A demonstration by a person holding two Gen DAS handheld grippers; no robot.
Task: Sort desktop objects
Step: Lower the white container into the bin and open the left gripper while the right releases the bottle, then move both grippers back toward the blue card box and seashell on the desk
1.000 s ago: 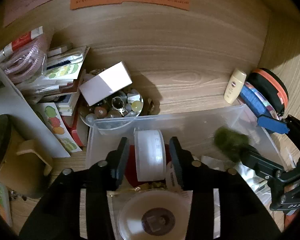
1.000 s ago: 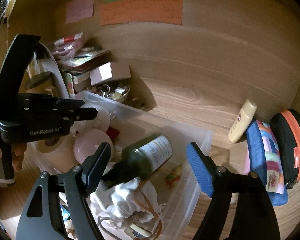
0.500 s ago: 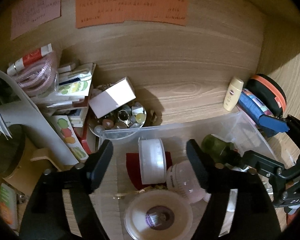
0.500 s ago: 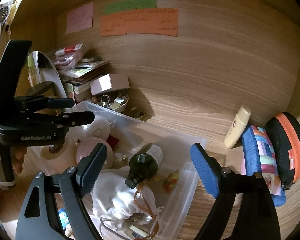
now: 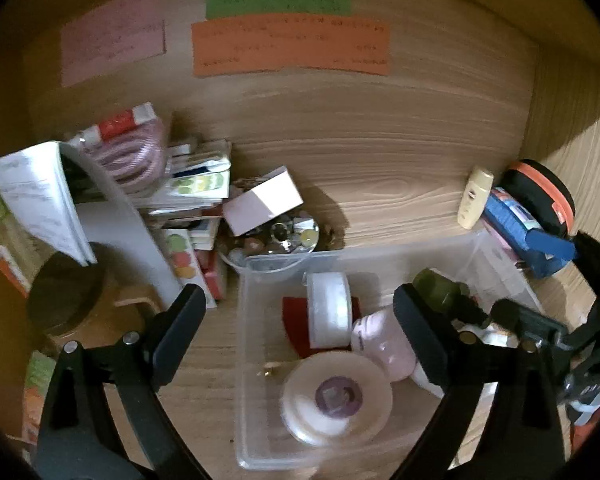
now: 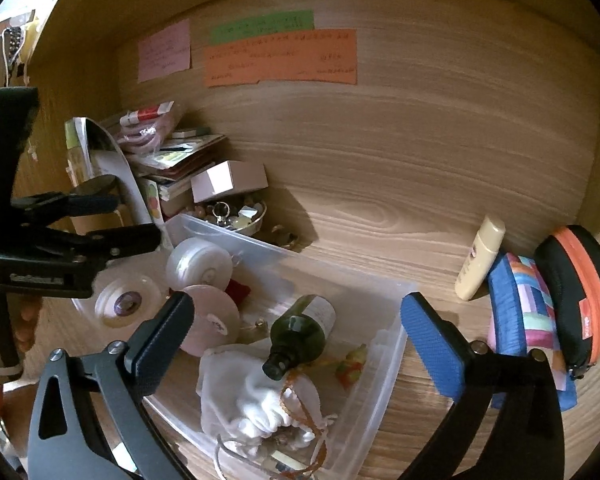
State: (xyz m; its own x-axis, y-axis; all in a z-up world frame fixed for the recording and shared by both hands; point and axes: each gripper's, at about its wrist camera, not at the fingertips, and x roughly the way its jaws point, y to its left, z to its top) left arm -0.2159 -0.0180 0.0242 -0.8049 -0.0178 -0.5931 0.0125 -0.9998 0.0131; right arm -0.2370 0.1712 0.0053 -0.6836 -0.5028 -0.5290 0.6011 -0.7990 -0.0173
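A clear plastic bin [image 5: 252, 360] sits on the wooden desk. Inside it a white tape roll [image 5: 327, 310] stands on edge, beside a pink roll [image 5: 382, 350] and a flat roll with a purple core [image 5: 337, 396]. My left gripper [image 5: 298, 300] hovers above the bin, jaws opening wide, nothing pressed between them. In the right wrist view a dark green bottle [image 6: 304, 328] lies in the bin [image 6: 384, 360], its neck on a white drawstring pouch [image 6: 256, 396]. My right gripper [image 6: 296, 306] hangs over the bottle, jaws opening and clear of it.
A cream tube [image 6: 480, 264], a blue patchwork case [image 6: 524, 312] and a black-and-orange case [image 6: 580, 292] lie right of the bin. Behind its left corner are a pink box [image 5: 262, 200], a bowl of trinkets [image 5: 284, 236] and stacked booklets [image 5: 196, 188]. Paper notes [image 5: 290, 46] hang on the back panel.
My left gripper let go of the white roll, spread its jaws and drew back upward. My right gripper released the green bottle, which dropped into the bin, and opened wider.
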